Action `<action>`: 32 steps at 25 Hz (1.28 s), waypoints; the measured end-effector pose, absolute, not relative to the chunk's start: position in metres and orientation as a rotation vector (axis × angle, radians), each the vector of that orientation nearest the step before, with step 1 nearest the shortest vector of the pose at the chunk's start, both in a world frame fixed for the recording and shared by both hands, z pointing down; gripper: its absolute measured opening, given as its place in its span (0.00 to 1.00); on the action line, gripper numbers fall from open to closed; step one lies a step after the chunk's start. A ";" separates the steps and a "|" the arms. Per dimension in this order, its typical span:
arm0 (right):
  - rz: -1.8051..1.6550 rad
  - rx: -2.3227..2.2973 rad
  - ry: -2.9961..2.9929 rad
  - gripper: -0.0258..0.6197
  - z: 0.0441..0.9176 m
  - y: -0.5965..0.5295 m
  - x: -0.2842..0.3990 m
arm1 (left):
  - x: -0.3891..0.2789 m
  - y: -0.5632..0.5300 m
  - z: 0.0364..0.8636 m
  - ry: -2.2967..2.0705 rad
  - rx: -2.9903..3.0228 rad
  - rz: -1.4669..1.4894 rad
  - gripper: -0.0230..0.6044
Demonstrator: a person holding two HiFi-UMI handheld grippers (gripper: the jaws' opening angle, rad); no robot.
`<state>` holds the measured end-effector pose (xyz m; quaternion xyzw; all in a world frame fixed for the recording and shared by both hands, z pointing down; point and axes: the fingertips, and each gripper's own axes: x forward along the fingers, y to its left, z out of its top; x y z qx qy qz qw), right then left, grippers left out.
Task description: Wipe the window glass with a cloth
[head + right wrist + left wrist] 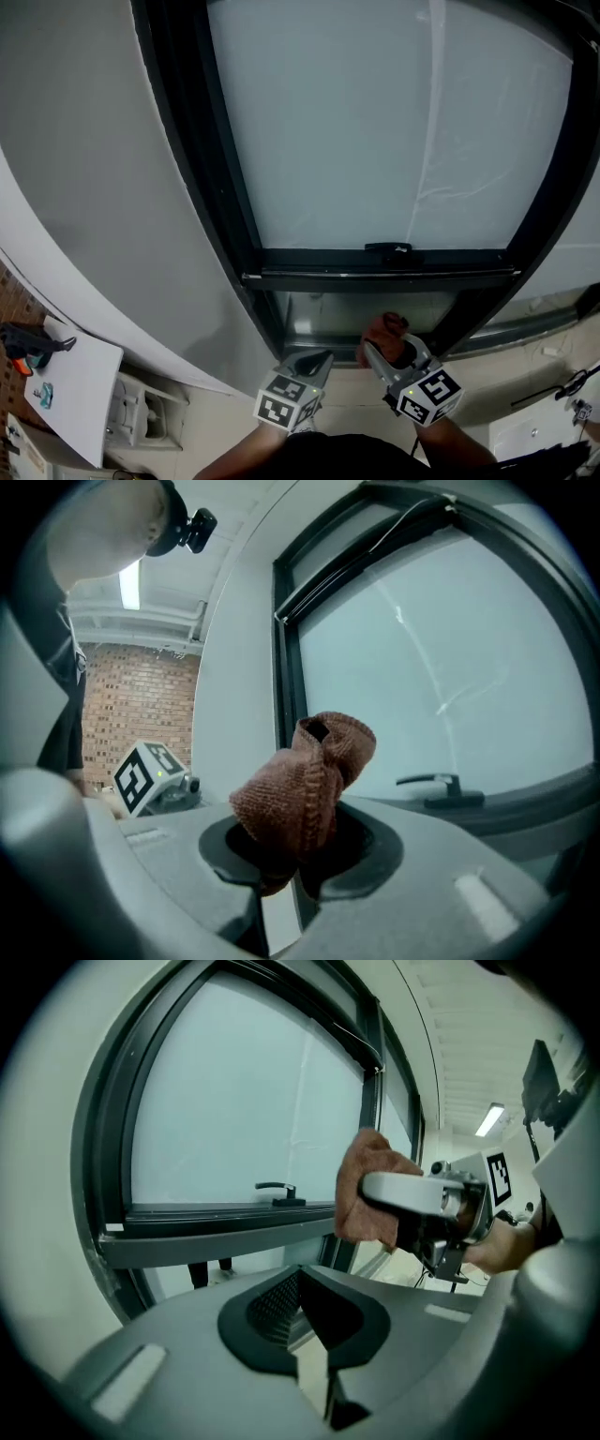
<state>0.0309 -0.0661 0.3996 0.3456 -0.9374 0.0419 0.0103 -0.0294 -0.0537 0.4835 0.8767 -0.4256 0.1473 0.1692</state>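
A tall window with frosted glass (375, 122) in a black frame fills the head view, and a black handle (387, 247) sits on its lower rail. My right gripper (375, 349) is shut on a bunched brown cloth (383, 327) just below that rail, apart from the glass. In the right gripper view the cloth (305, 785) stands up out of the gripper (295, 855), with the glass (450, 649) and handle (436, 785) beyond. My left gripper (322, 357) sits beside it, shut and empty. The left gripper view shows its gripper (302, 1283), the cloth (370, 1190) and the glass (225, 1101).
A grey wall (94, 187) borders the window on the left. A white board (75, 384) at the lower left carries an orange-and-black tool (28, 347). Cables (562, 389) lie at the lower right. A thin white line (427, 141) runs down the glass. A brick wall (131, 724) shows behind.
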 end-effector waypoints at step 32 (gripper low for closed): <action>-0.395 1.017 -2.957 0.18 0.192 -0.319 -0.246 | -0.146 -0.134 0.480 -1.231 2.435 0.295 0.06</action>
